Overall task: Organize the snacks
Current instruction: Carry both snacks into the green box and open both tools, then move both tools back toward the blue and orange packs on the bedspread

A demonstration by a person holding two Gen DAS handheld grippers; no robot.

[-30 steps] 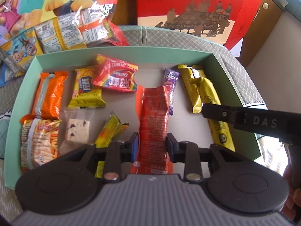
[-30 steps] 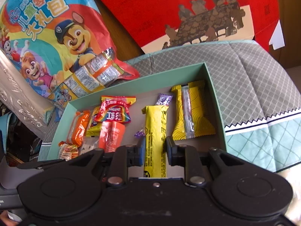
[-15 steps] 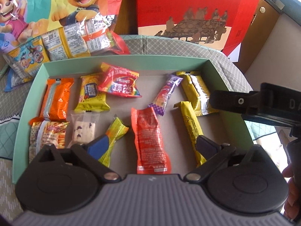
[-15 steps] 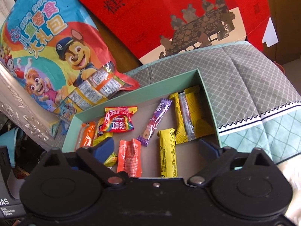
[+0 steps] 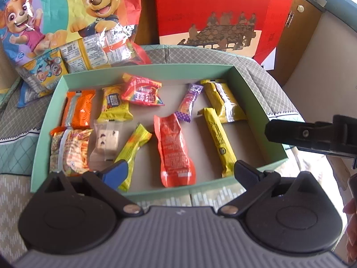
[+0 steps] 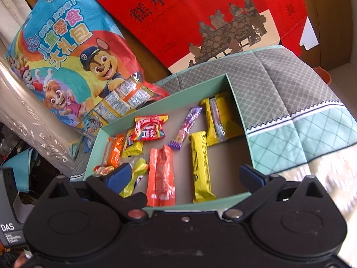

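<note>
A mint green box [image 5: 154, 71] [image 6: 185, 90] holds several snacks. A long red packet [image 5: 175, 150] [image 6: 161, 174] and a long yellow bar [image 5: 217, 138] [image 6: 199, 166] lie flat near its front edge. A purple bar [image 5: 189, 102] [image 6: 186, 126], a Skittles bag [image 5: 141, 91] [image 6: 150, 127] and an orange packet [image 5: 78, 108] lie further back. My left gripper [image 5: 178, 172] is open and empty above the box's front. My right gripper [image 6: 184, 174] is open and empty, held above the box's front; its body [image 5: 312, 134] shows at the right of the left wrist view.
A cartoon-dog snack bag [image 5: 67, 22] [image 6: 67, 67] lies behind the box at the left. A red gift bag [image 5: 223, 9] [image 6: 212, 15] stands behind it. The box sits on a grey and teal quilted cloth [image 6: 290, 93]. A wooden cabinet [image 5: 296, 35] is at the far right.
Both grippers opened: the left let go of the red packet, the right let go of the yellow bar. Both pulled back and up from the box.
</note>
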